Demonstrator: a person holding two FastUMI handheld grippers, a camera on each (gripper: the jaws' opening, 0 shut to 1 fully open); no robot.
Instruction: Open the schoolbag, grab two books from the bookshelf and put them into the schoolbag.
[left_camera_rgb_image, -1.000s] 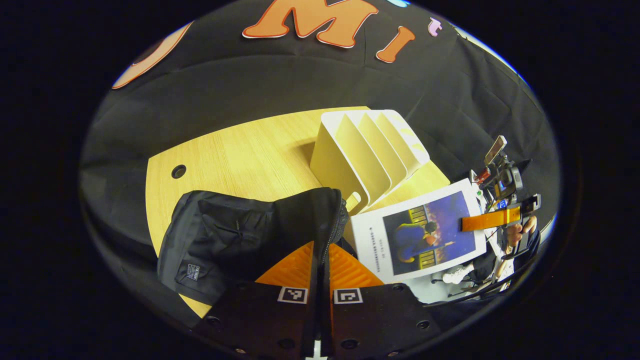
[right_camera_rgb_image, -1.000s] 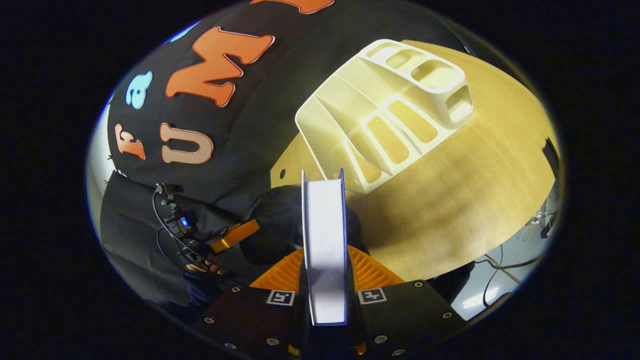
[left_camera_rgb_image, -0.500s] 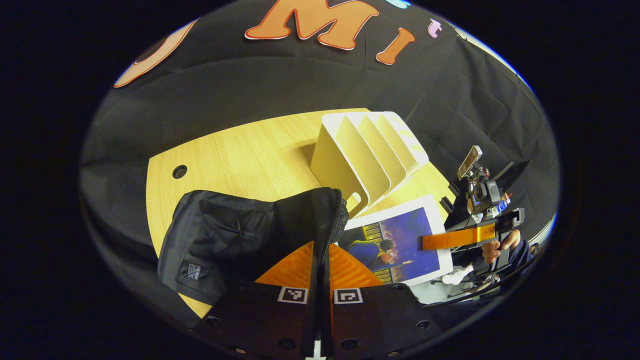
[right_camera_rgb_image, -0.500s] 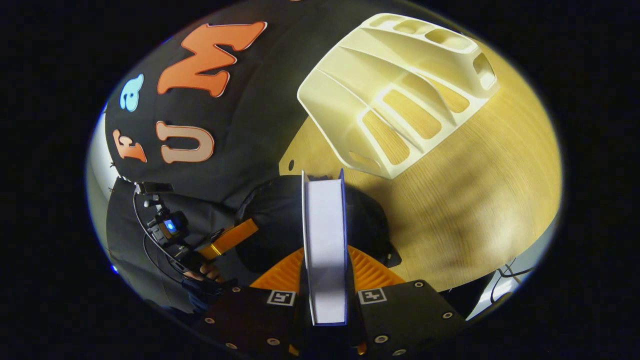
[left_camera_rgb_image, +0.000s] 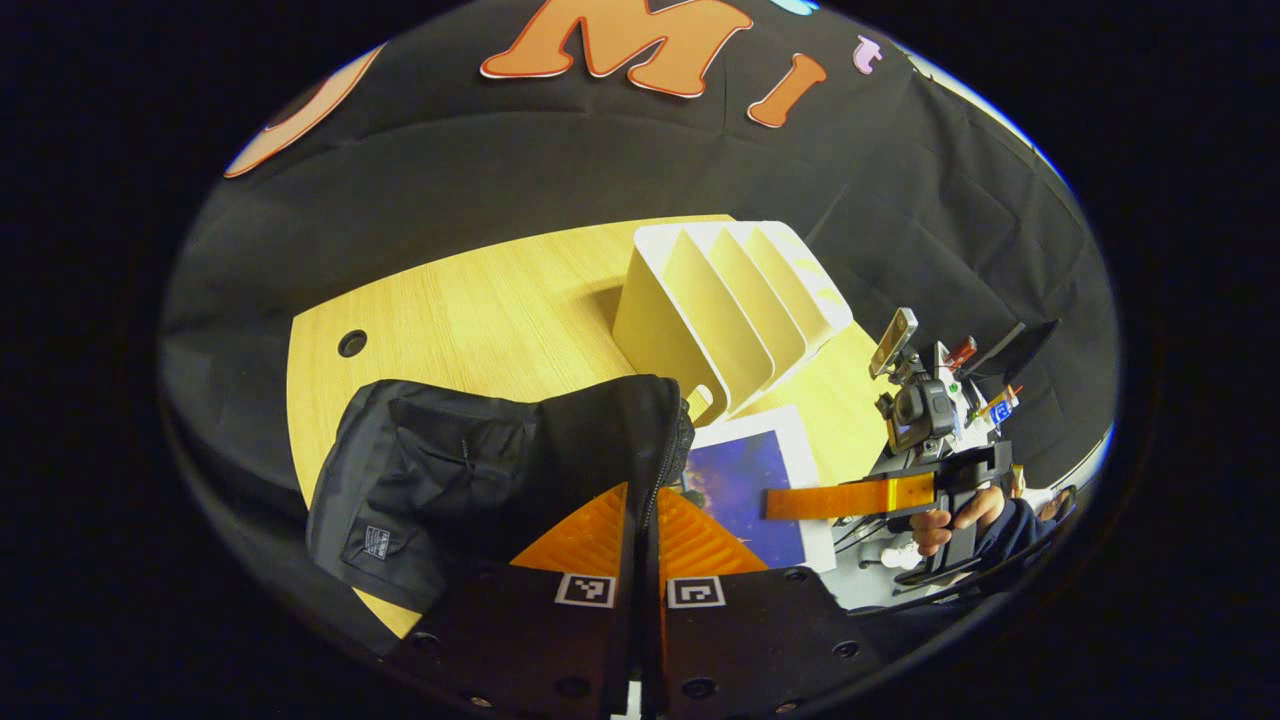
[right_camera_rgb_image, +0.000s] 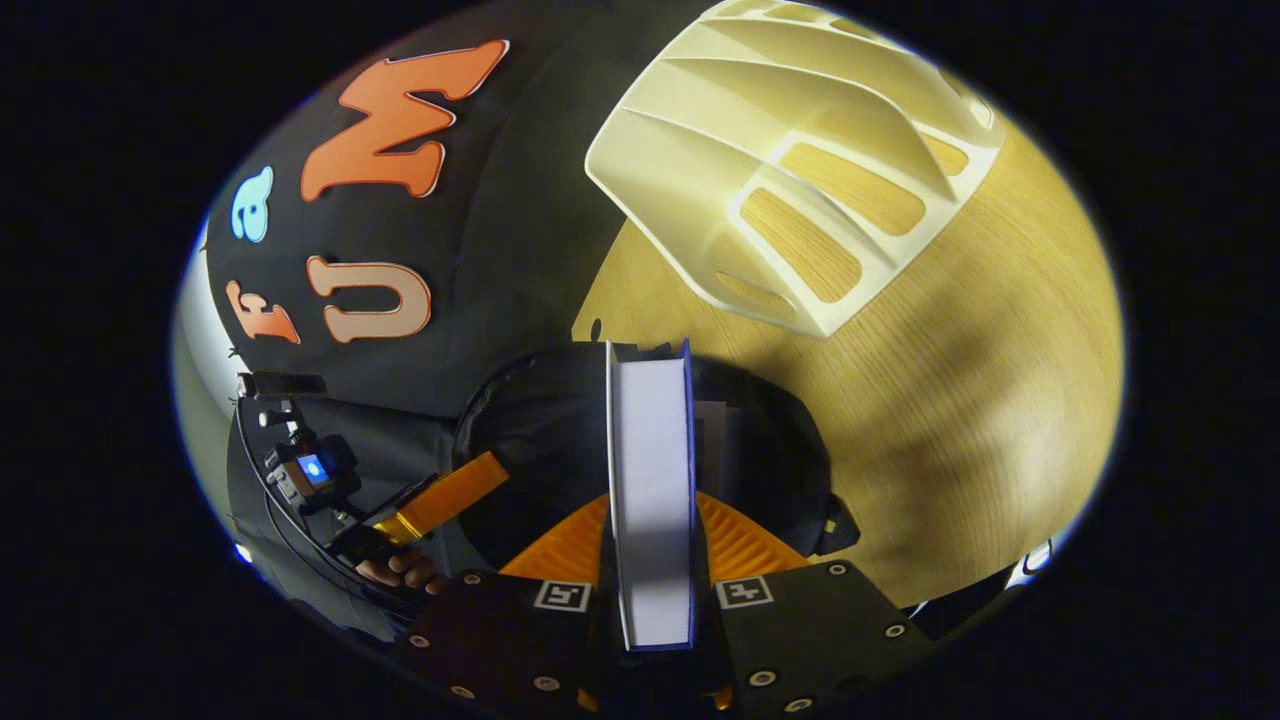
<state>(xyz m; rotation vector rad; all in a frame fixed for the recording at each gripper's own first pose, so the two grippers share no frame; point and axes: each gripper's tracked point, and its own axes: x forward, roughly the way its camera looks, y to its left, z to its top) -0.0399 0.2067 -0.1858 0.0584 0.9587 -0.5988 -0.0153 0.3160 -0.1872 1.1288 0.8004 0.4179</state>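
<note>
The black schoolbag (left_camera_rgb_image: 470, 465) lies on the wooden table (left_camera_rgb_image: 480, 310). My left gripper (left_camera_rgb_image: 642, 497) is shut on the bag's zipper edge, holding the mouth up. A book with a blue cover (left_camera_rgb_image: 748, 478) is partly sunk behind that edge, and my right gripper (left_camera_rgb_image: 778, 502) is shut on it. In the right gripper view the book (right_camera_rgb_image: 650, 470) stands edge-on between my right gripper (right_camera_rgb_image: 650, 512), right over the bag's open mouth (right_camera_rgb_image: 540, 440). White pages of another book (right_camera_rgb_image: 716, 432) show inside. The left gripper (right_camera_rgb_image: 470, 483) holds the rim at the left.
The cream bookshelf (left_camera_rgb_image: 722, 305) with slanted dividers stands on the table just behind the bag; its slots look bare (right_camera_rgb_image: 800, 170). A hand (left_camera_rgb_image: 950, 510) holds the right gripper's handle at the table's right edge. A cable hole (left_camera_rgb_image: 352, 343) sits far left.
The right gripper has carried the book left and down into the bag's mouth, so much less of its cover shows. The left gripper has kept its hold on the zipper edge.
</note>
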